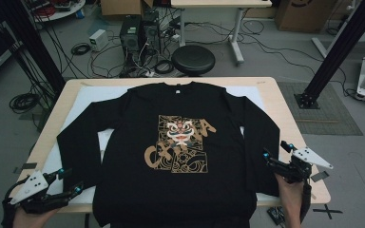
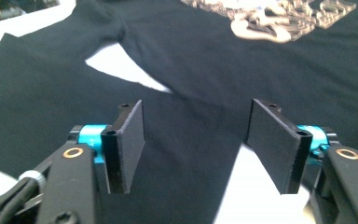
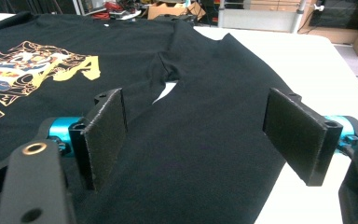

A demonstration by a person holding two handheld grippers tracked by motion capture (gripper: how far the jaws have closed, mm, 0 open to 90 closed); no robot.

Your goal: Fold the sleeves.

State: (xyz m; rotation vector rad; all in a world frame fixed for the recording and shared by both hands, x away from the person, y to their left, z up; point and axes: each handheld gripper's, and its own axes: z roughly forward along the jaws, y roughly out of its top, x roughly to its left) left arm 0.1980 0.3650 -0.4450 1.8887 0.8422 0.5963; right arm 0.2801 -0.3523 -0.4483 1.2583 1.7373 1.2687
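Observation:
A black long-sleeved shirt (image 1: 138, 123) with a gold lion print (image 1: 180, 142) lies flat, front up, on a white sheet (image 1: 95, 92) over the table (image 1: 285, 109). My left gripper (image 1: 72, 181) is at the near left corner, by the cuff of the left sleeve (image 1: 78, 137). In the left gripper view it (image 2: 198, 140) is open, and the sleeve's cloth (image 2: 191, 121) lies low between the jaws, untouched by the pads. My right gripper (image 1: 275, 150) is by the right sleeve's cuff (image 1: 264, 178). In its own view it (image 3: 205, 130) is open over that sleeve (image 3: 214, 116).
The shirt's hem hangs over the table's near edge (image 1: 171, 221). Beyond the far edge stand a round black stool (image 1: 193, 59), computer boxes (image 1: 138, 33) and tangled floor cables. Black frame posts (image 1: 330, 52) rise at both sides of the table.

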